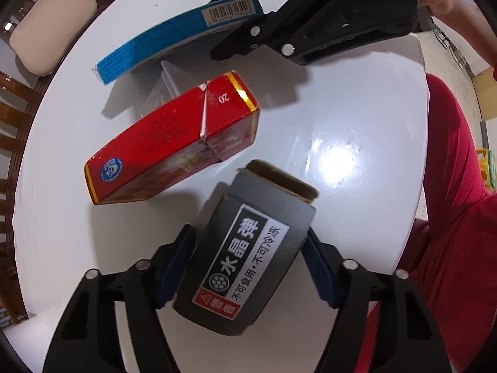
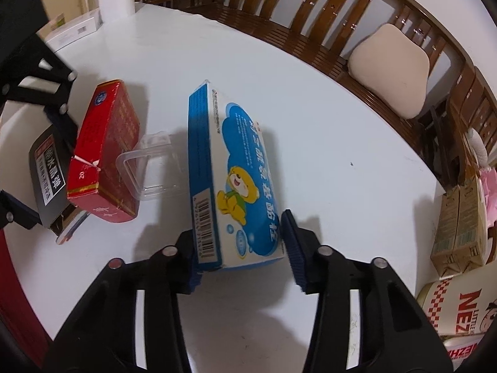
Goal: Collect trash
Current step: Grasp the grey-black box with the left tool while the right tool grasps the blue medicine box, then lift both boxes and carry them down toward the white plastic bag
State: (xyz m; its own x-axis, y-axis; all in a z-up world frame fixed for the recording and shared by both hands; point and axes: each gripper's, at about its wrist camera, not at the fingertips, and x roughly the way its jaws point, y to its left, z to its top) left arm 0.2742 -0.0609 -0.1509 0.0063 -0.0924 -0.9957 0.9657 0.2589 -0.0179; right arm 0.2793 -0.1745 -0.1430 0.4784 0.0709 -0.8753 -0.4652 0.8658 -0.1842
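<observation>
left gripper [image 1: 248, 264]: my fingers [image 1: 178, 267] are closed onto the grey box [image 1: 248, 258], blue pads pressing both of its long sides. box looks tilted; i can't tell if its base touches the counter.
grey box: dark grey, white label with black print, red warning mark at the near end, brown flap at the far end. sits just beside the red box, at my left edge in the right wrist view [image 2: 49, 180].
right gripper [image 2: 242, 248]: my fingers [image 2: 293, 245] bracket the near end of the blue box [image 2: 236, 180]. left pad is against the barcode side, right pad is at the box's corner, contact there is marginal. grip or no grip: can't tell.
blue box: blue and white carton, cartoon bear print, standing on a long edge, tilted.
red box [image 1: 174, 143]: lies on the white counter [image 1: 341, 124] between the grey and blue boxes, not held.
clear plastic tray [image 2: 149, 164]: on the counter between red and blue boxes, partly tucked behind the red one.
surroundings: wooden chairs [image 2: 310, 15], beige cushion [image 2: 391, 68], cartons [image 2: 459, 227] off the counter's far right.
</observation>
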